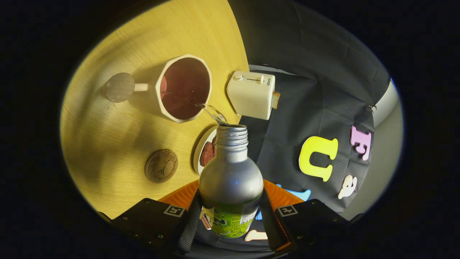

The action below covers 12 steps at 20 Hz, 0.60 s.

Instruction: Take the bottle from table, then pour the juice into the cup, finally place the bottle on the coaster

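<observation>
Tool [230, 212] clamped on the bottle [231, 180] — both fingers press its lower body, 1 each side, just at the label band. Bottle is tipped forward, open threaded neck pointing at the cup [184, 88], thin clear stream leaving the mouth and landing just inside the cup's near rim. The pour step is in hand.

Cup stands on the bench [118, 144], wide faceted mouth, dark reddish inside, a short handle ending in a round knob on its far side. Liquid level — hard to read against the dark interior, probably low.

Coaster [161, 166] lies flat on the bench between cup and fingers, round, brown, embossed, bare. A small plate [201, 151] with dark food sits just beside the bottle neck, partly hidden. A cream toaster [251, 94] stands near the bench edge, just beside the cup.

Handling: bottle looks like thin metal, smooth and rigid — slick under the pads and likely to dent if squeezed hard. The labelled band gives the better bite, and holding low there keeps the neck clear for aiming. Weight shifts toward the mouth as it tips and lightens as it empties, so it could rotate in the grip. Open top means any jolt spills. For the coaster, it needs righting first, base flat down.
</observation>
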Available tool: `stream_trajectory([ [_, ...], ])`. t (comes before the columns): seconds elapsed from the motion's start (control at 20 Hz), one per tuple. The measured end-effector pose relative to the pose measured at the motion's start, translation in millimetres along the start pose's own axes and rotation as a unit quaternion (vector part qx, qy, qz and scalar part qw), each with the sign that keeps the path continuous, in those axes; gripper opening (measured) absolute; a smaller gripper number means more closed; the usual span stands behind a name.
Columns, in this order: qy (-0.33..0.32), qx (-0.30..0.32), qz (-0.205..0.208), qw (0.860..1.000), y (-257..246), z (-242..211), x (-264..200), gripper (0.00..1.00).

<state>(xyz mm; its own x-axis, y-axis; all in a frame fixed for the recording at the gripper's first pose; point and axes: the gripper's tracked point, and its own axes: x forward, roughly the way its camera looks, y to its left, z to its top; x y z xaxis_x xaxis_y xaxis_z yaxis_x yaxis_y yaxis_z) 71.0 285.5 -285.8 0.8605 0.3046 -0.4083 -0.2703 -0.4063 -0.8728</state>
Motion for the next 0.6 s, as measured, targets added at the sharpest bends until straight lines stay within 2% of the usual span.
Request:
stream_trajectory([
  [0.6, -0.002, -0.019, -0.009, 1.0, -9.5, -4.2, -4.9, 0.77],
])
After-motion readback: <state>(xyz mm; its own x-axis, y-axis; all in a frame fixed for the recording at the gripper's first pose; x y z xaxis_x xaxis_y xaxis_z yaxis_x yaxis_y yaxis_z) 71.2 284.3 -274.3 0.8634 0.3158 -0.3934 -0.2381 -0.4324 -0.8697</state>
